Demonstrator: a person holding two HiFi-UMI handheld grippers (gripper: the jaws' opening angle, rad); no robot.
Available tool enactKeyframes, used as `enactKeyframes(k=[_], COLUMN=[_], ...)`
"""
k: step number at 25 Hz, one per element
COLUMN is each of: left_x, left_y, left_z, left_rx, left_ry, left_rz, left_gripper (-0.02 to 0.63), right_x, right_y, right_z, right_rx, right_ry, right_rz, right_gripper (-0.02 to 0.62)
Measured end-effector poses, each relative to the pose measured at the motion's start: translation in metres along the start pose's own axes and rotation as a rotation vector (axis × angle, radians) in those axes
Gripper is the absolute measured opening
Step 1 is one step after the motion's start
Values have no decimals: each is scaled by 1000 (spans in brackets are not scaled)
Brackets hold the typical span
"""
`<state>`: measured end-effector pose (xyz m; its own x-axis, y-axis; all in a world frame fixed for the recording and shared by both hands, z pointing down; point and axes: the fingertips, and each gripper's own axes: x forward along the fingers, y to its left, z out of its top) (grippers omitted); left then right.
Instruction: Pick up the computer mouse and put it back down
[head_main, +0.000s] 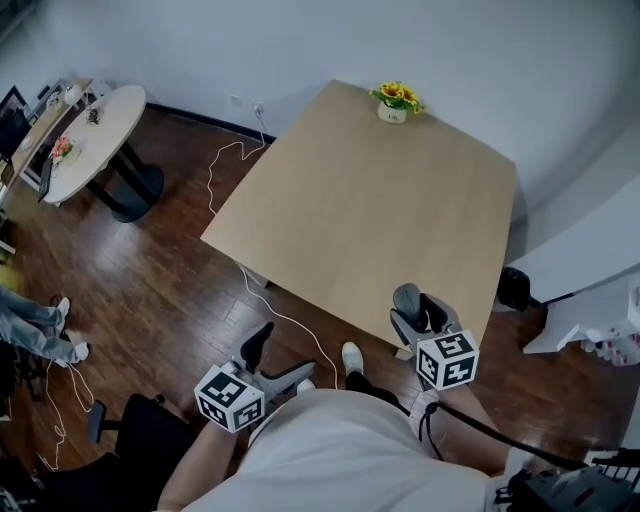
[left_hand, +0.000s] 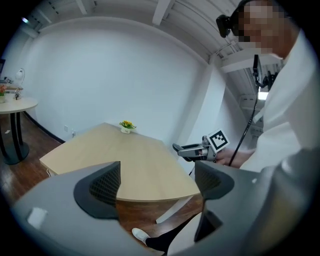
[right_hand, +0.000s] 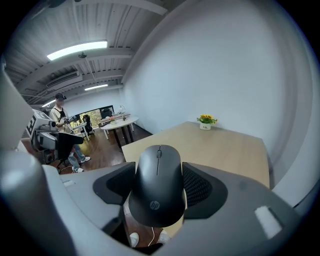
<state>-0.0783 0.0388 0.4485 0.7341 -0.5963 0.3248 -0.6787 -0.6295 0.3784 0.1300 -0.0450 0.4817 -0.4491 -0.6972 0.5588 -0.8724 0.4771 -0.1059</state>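
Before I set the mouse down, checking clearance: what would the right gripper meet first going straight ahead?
Probably the light wooden table top, beyond the black computer mouse in its jaws; the potted yellow flowers sit farther back.

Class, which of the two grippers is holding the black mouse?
The right gripper: its jaws clamp the black mouse. The left gripper has its jaws apart, with nothing between them.

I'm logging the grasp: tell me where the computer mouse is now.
The computer mouse is clamped between the right gripper's jaws, low-right in the head view, held at the wooden table's near edge.
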Motion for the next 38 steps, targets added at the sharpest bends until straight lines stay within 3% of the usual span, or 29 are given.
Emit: enactKeyframes(k=[12,20,27,38], left_x=[-13,-20,-23,-15], left_y=[-12,-2,4,16], left_z=[7,-1,3,8], left_rx=[16,18,-13,-97], left_ry=[-55,-43,-49,-31], left_rz=[-39,26,110,294], left_gripper=[460,462,462,462], right_x=[-44,-30,32,196], right_y=[25,12,-41,-120], right_z=[9,2,-11,-61], right_rx=[-15,2,-15,-24], right_ry=[-46,-27,38,184], right_rz=[-14,-16,-29,5], right_gripper=[296,296,296,295])
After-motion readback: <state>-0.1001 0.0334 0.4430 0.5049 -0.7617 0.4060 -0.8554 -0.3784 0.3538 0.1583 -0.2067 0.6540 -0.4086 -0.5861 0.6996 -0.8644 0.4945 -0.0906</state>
